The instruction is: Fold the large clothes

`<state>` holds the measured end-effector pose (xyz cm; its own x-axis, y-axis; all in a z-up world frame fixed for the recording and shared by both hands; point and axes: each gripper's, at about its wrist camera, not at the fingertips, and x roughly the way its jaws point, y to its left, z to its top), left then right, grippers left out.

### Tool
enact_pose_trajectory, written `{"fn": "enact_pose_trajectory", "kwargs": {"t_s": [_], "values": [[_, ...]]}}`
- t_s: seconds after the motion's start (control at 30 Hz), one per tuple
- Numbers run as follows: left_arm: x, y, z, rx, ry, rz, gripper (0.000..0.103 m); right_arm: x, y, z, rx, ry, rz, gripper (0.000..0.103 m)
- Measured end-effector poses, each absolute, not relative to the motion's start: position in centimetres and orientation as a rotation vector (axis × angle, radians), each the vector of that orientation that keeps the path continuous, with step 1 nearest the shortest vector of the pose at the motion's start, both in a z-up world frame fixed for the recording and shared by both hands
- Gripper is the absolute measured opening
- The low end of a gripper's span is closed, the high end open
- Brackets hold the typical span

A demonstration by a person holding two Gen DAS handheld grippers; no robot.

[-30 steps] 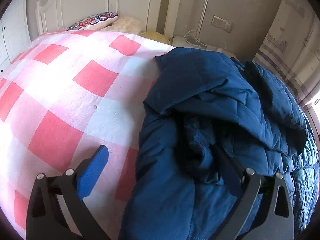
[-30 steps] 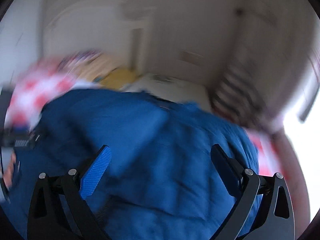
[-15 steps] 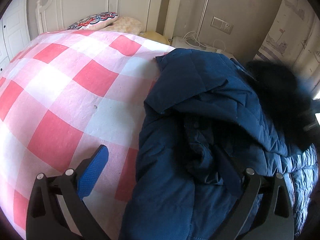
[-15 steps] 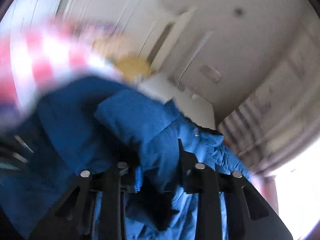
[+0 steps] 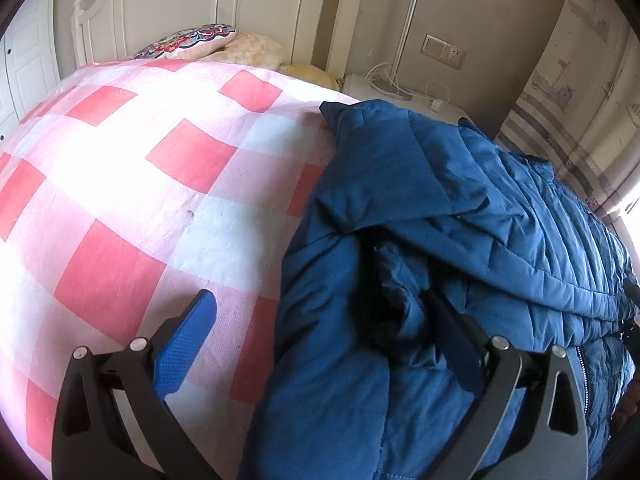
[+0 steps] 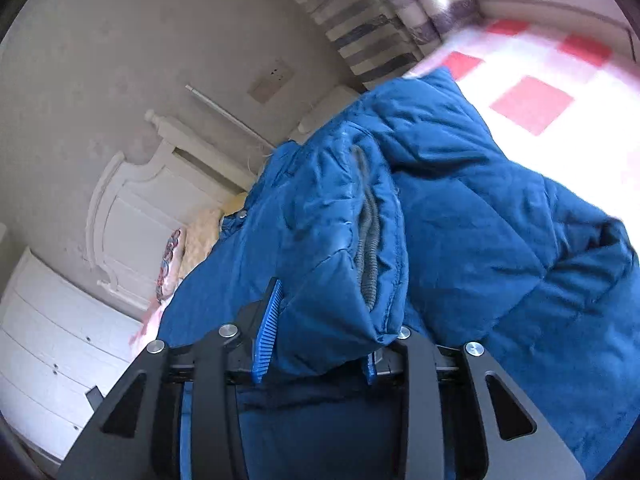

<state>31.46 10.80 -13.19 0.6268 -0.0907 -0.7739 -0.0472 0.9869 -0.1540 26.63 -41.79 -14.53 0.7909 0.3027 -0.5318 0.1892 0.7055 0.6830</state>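
A large blue padded jacket (image 5: 420,248) lies bunched on the right side of a bed with a red-and-white checked cover (image 5: 132,184). My left gripper (image 5: 320,328) is open, low over the jacket's left edge; its left finger (image 5: 184,340) is over the cover and its right finger rests in the jacket's folds. My right gripper (image 6: 320,336) is shut on a sleeve of the jacket (image 6: 340,248), near the ribbed grey cuff (image 6: 368,240), and holds it tilted above the rest of the jacket (image 6: 520,280).
Pillows (image 5: 188,40) lie at the white headboard (image 5: 240,4). A white nightstand with cables (image 5: 400,92) stands behind the jacket. A striped curtain (image 5: 560,120) hangs at the right. White drawers (image 6: 44,340) show in the right wrist view.
My right gripper went from open over the jacket to shut on the sleeve, then lifted and turned with it. The jacket's right side shifted. My left gripper stayed still.
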Motion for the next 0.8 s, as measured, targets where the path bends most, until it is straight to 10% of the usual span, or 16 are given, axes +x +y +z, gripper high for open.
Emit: {"fn": "enact_pose_trajectory", "kwargs": {"t_s": [0.8], "values": [[31.6, 11.2, -13.3, -0.168, 0.893, -0.029, 0.101, 21.4, -43.0, -9.6, 0.591, 0.533, -0.173, 0.032]]}}
